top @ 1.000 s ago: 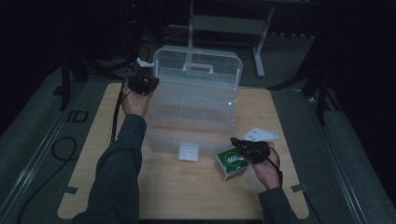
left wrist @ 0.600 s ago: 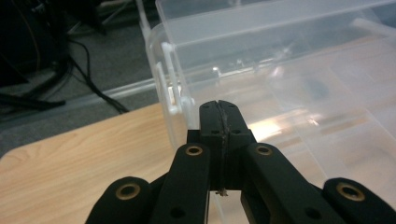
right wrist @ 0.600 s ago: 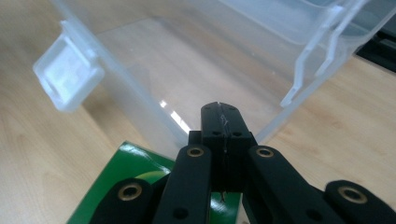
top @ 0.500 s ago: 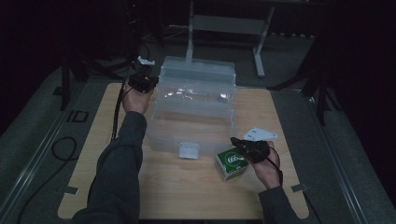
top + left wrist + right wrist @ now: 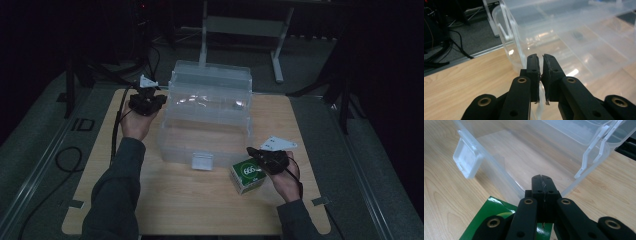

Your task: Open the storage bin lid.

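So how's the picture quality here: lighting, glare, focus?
High view: dim, dark surroundings, glare on the clear box. Left gripper view: brighter, left gripper sharp, reflections on the plastic. Right gripper view: well lit, right gripper sharp, green carton cropped.

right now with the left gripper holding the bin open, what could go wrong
1. The left gripper pinches only a thin clear edge of the plastic bin; if it slips, the raised trays could drop shut.
2. The green box sits tight against the bin's front wall, under the closed right gripper, so lifting it may catch the wall or the latch.
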Demonstrator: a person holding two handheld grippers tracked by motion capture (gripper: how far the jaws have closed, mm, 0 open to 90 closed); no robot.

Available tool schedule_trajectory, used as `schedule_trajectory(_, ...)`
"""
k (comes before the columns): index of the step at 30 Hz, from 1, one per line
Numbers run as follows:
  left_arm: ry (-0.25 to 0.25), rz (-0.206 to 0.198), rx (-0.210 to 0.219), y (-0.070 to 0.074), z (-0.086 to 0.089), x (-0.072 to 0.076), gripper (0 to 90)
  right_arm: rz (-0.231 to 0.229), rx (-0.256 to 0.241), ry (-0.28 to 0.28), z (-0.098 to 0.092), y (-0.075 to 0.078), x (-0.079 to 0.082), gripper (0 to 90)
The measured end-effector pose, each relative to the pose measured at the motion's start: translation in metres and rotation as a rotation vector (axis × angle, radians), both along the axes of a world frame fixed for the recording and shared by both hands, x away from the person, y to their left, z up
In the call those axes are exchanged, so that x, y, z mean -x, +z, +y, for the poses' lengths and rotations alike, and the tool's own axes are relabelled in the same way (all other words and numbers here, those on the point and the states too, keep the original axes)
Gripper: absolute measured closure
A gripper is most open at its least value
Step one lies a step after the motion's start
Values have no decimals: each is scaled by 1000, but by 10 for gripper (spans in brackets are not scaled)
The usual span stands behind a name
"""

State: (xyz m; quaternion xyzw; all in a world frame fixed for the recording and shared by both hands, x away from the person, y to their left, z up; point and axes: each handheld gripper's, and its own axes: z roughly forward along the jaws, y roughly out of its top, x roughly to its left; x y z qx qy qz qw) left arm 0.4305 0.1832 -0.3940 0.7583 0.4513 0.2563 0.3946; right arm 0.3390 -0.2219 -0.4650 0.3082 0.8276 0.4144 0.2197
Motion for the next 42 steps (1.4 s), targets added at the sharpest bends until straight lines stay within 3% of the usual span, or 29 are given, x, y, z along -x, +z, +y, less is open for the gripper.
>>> schedule_trajectory(4, -48, 9, -9, -12, 0, 12, 853, -1, -3, 1, 0, 0, 0, 900)
schedule_trajectory(10, -69, 33, 8, -36, 1, 29, 895, -2, -3, 1, 0, 0, 0, 899)
schedule_trajectory(13, -82, 46, 2, -47, -1, 34, 898, -6, -6, -8, -1, 1, 0, 811)
schedule_trajectory(16, -94, 64, -9, -56, -4, 38, 898, -27, -40, -15, -5, 5, 4, 769)
schedule_trajectory(21, -107, 91, -17, -66, -8, 48, 900, -66, -59, -51, -17, 16, 9, 730)
schedule_trajectory(30, -116, 137, -51, -82, -13, 60, 900, -64, -56, -91, -34, 17, 15, 681)
schedule_trajectory(34, -109, 147, -21, -88, -11, 61, 900, -55, -50, -91, -38, 17, 16, 662)
schedule_trajectory(42, -116, 150, -9, -89, -15, 67, 900, -35, -33, -87, -44, 17, 18, 628)
